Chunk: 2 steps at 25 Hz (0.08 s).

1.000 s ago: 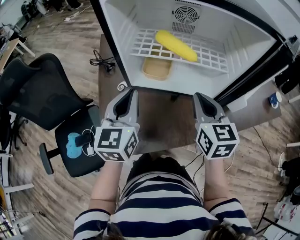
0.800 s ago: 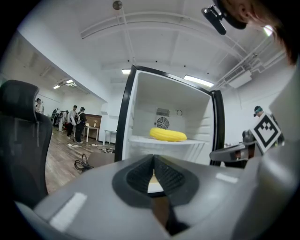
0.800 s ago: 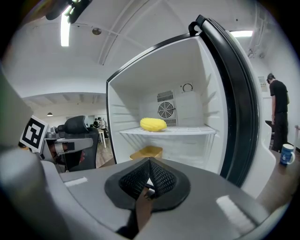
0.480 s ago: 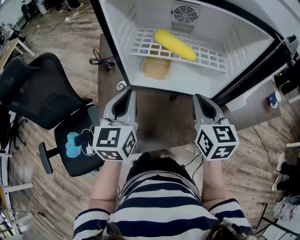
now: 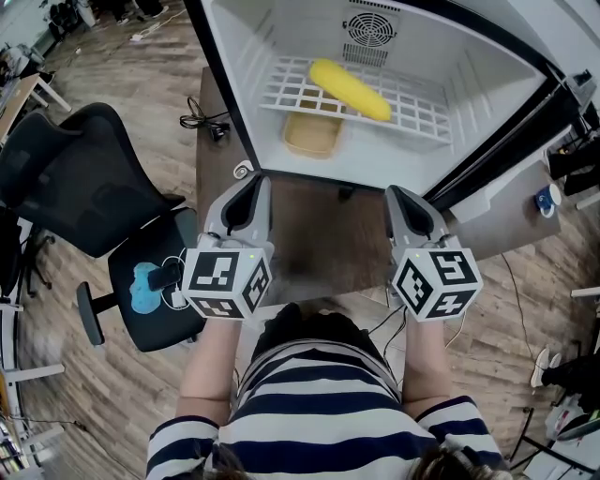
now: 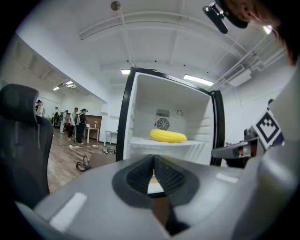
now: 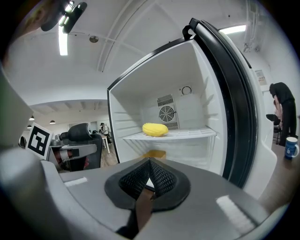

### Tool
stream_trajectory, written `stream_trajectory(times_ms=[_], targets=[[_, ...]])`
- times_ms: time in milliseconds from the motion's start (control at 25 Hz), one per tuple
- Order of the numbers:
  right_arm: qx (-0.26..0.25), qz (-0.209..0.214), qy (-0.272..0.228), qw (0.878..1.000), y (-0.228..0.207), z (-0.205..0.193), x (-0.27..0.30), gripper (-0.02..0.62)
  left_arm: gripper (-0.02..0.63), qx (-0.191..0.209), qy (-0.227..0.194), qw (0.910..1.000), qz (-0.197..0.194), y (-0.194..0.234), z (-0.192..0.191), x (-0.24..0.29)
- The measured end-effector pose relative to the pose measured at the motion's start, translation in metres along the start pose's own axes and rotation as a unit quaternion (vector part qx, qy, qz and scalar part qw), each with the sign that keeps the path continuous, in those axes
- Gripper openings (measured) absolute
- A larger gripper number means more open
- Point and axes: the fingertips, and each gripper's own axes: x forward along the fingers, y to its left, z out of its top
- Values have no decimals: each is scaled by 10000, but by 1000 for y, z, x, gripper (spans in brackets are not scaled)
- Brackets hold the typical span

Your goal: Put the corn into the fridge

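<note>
Lying on the wire shelf (image 5: 417, 114) inside the fridge (image 5: 234, 75), the corn (image 5: 352, 91) looks already placed. Left tongs (image 5: 251, 192) and right tongs (image 5: 405, 197) are both pressed together, empty, over the counter (image 5: 319, 239) out front. The door (image 7: 236, 103) stands open; closing it may remain.

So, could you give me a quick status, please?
Left hand-held gripper shut, empty. Right hand-held gripper shut, empty. Corn lying on wire shelf inside fridge. Door open, nothing in the way.
</note>
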Motion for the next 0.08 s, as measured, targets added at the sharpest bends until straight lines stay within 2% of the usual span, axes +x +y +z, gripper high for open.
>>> stream_trajectory(times_ms=[80], targets=[[7,24,-8,10000,1,1,-1,-5,0,-3,17,10000,8,0,0,-1]])
